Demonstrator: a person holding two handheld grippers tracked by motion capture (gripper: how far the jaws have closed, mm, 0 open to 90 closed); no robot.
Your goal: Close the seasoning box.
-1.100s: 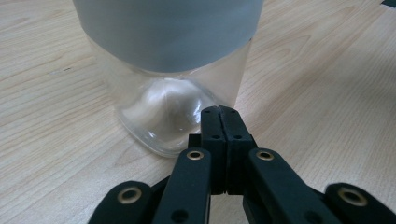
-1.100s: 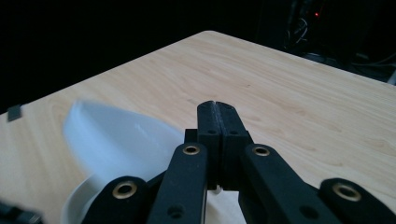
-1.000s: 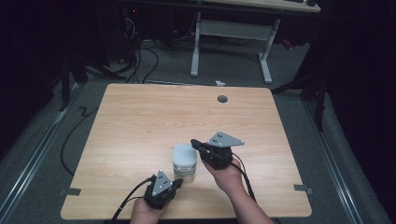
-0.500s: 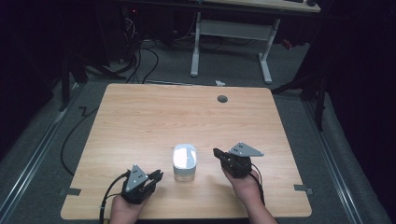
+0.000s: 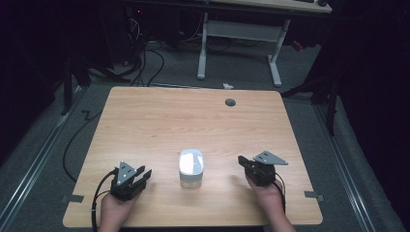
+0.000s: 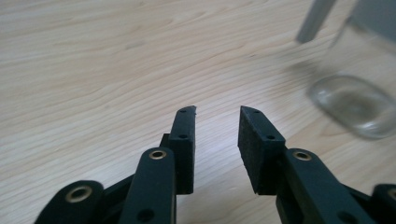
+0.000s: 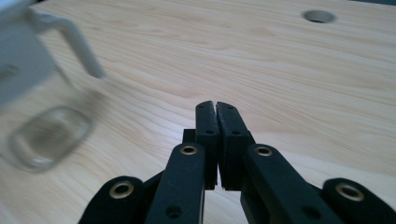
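Wooden table (image 5: 159, 121) was bare apart from the clear lidded container (image 5: 191, 167), standing upright mid-front between your hands, untouched. Your left gripper (image 5: 140, 176) had just been opening, nothing between its jaws; right gripper (image 5: 243, 162) was clenched empty. Grasp looked still ahead

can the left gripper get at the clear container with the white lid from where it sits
Probably yes. The left gripper rests open on the table, its jaws having just opened with nothing between them, and only bare wood separates it from the container. The right gripper sits beyond, shut.
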